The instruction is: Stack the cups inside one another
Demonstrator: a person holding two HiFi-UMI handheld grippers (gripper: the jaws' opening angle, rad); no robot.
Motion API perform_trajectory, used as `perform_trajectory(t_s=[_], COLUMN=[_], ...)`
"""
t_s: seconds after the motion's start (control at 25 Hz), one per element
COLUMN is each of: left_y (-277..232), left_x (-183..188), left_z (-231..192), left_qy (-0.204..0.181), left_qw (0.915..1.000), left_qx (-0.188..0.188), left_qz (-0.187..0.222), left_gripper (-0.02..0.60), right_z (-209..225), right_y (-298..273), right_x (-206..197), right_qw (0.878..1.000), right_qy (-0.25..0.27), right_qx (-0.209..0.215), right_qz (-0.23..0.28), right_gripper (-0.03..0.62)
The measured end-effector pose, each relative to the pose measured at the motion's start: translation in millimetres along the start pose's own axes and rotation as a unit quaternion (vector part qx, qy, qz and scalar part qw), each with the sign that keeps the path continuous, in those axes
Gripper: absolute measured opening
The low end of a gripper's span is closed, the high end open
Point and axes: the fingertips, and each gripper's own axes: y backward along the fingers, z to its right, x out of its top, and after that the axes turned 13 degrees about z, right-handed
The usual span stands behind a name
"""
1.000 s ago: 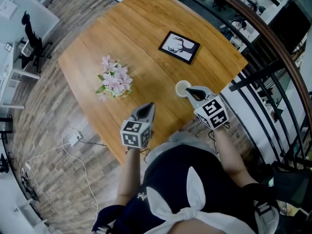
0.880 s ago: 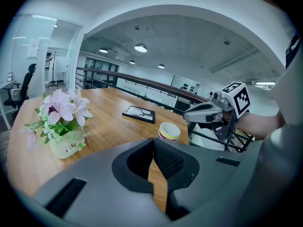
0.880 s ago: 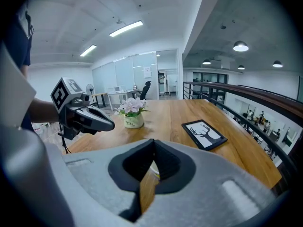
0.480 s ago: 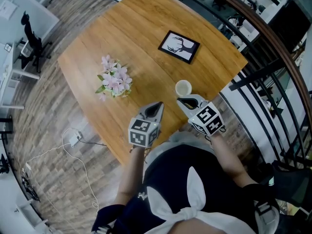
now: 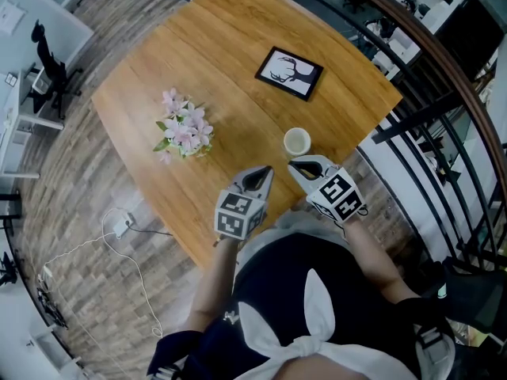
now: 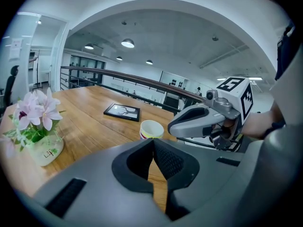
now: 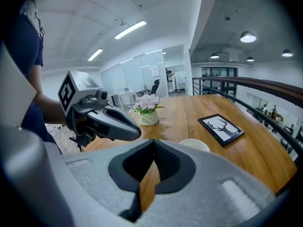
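Facing the cup (image 5: 297, 142) ahead, left claw (image 5: 266, 171) and right claw (image 5: 294, 165) hover (both pressed together).

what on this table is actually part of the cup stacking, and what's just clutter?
Job: cup, the only one showing; left gripper and right gripper, both shut and empty.
Clutter: flower pot, framed picture, both apart from the cup on the table.
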Motion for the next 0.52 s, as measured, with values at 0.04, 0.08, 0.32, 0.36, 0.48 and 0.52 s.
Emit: perform_trajectory(t_s=[0.04,0.08,0.32,0.36,0.48,0.52], left_y=[-0.3,-0.6,0.0,-0.3,-1.6,-2.0], left_x=[-0.7,-0.8,-3.2,-3.8,-5.0,-5.4], left_z=[-1.6,-2.8,-4.7,-5.6,-8.7,-9.7], left_qy=[-0.001,-0.003,-0.002,-0.002,-0.002,-0.002], left_qw=[1.0000,1.0000,1.0000,1.0000,1.0000,1.0000], left_qx=[0.002,0.003,0.003,0.004,0.004,0.004], left_qz=[0.001,0.003,0.000,-0.001,-0.002,-0.002], left_gripper=[0.018,0.018,0.018,0.018,0.018,0.018], right_z=[-0.1,-0.4,-2.1,-1.7,0.1,0.7], right_y=[-0.4,-0.9,-5.4,-6.3,-9.3,-10.3], right_x=[-0.5,-1.0,-1.5,-1.6,-2.0,-2.1], right_qw=[1.000,1.000,1.000,1.000,1.000,1.000], right_qy=[0.001,0.001,0.004,0.004,0.005,0.005], right_qx=[0.000,0.001,0.005,0.005,0.005,0.005], right_qz=[-0.001,-0.003,-0.006,-0.006,-0.007,-0.007], right_gripper=[-0.003,-0.003,-0.003,-0.003,-0.003,-0.003])
